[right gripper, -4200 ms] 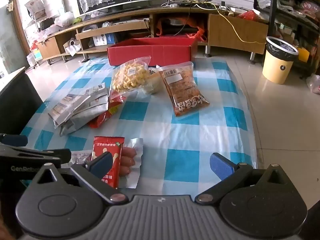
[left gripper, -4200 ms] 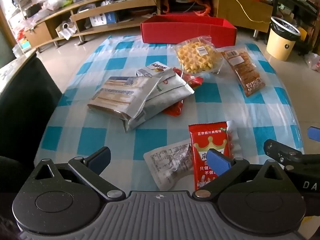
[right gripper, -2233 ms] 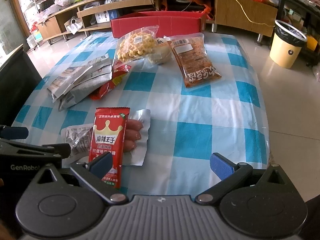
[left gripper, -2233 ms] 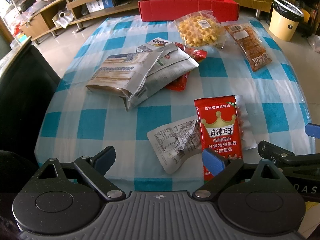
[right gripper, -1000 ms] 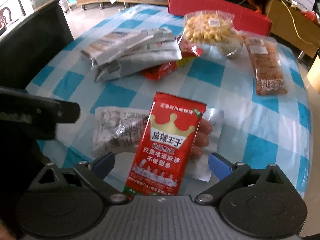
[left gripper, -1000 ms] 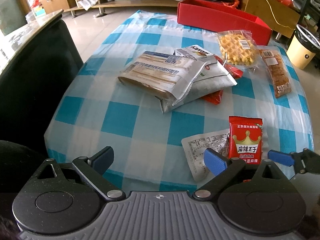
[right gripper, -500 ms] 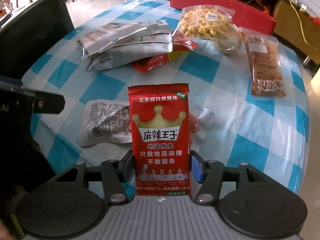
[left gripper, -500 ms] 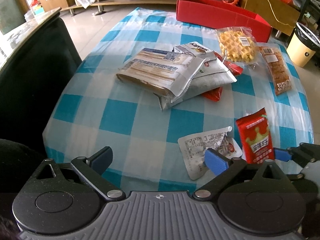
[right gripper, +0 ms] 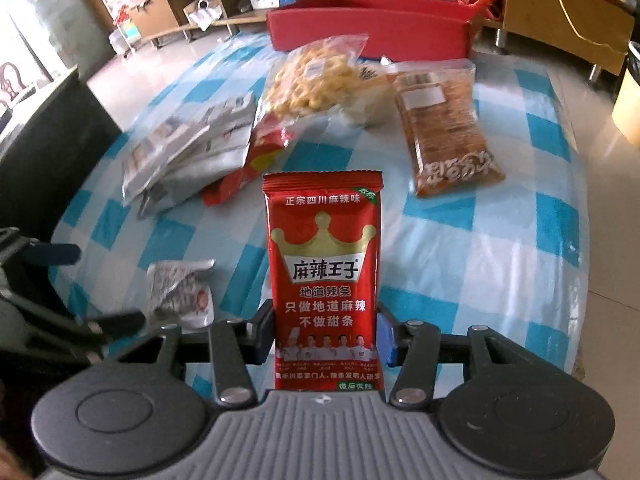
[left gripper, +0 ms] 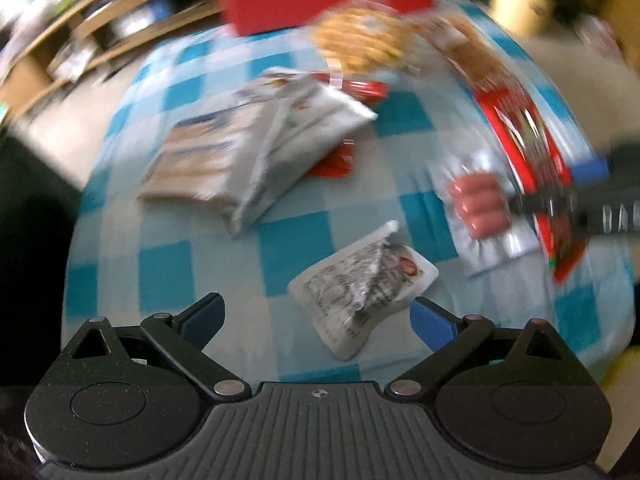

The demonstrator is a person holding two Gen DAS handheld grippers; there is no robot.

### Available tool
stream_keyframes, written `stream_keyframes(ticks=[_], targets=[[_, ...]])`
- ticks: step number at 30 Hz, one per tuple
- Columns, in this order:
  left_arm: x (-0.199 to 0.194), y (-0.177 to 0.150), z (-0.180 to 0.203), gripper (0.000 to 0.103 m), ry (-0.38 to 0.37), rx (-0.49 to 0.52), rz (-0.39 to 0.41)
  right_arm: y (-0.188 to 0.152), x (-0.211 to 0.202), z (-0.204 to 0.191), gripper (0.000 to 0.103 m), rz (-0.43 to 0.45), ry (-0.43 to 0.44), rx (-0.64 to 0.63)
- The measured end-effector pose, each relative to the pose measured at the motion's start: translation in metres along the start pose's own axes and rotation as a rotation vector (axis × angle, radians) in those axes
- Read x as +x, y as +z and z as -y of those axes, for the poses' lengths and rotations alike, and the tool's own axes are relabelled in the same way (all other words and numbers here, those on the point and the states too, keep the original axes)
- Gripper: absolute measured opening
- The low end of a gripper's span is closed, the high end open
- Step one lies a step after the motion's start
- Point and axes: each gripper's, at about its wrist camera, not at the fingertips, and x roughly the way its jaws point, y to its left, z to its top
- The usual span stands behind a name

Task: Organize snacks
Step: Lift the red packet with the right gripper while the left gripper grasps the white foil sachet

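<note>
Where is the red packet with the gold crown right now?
The red crown packet stands clamped in the right tool, centre of the right wrist view, above the checked tablecloth.

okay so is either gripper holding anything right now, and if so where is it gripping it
The right gripper is shut on the red spicy-strip packet, clamping its lower part by the two side edges. The left gripper is open and holds nothing.
</note>
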Motion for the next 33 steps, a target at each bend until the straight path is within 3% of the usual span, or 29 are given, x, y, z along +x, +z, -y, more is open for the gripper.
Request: stream_keyframes(ticks=[3, 7, 9, 15, 18, 21, 23, 25, 29, 33], targets=[[0.016, 0.008, 0.005, 0.096, -0.029, 0.133, -0.012, 0.006, 0.0, 0.009, 0.047, -0.009, -0.006, 0.0], [0.04, 0.018, 0.007, 0.089, -0.094, 0.217, -0.059, 0.004, 0.017, 0.024, 0.047, -0.062, -0.037, 0.025], [0.053, 0.019, 0.006, 0.091, -0.148, 0.211, -0.116, 0.002, 0.025, 0.027, 0.047, -0.093, -0.036, 0.036], [0.059, 0.007, 0.024, 0.103, -0.146, 0.317, -0.096, 0.0, 0.027, 0.034, 0.048, -0.084, -0.01, 0.066], [0.062, 0.013, 0.025, 0.103, -0.17, 0.329, -0.098, 0.0, 0.028, 0.034, 0.051, -0.084, -0.01, 0.055], [0.067, 0.02, 0.028, 0.103, -0.18, 0.356, -0.091, -0.001, 0.031, 0.025, 0.073, -0.084, -0.004, 0.016], [0.069, 0.022, 0.028, 0.103, -0.178, 0.355, -0.087, -0.003, 0.035, 0.02, 0.094, -0.086, 0.034, -0.005], [0.069, 0.026, 0.03, 0.103, -0.177, 0.349, -0.078, -0.005, 0.039, 0.014, 0.102, -0.084, 0.044, -0.021], [0.067, 0.018, 0.027, 0.103, -0.182, 0.339, -0.064, -0.007, 0.042, 0.007, 0.101, -0.071, 0.003, -0.023], [0.066, 0.017, 0.027, 0.103, -0.183, 0.342, -0.047, -0.005, 0.041, 0.016, 0.102, -0.075, 0.042, 0.019]])
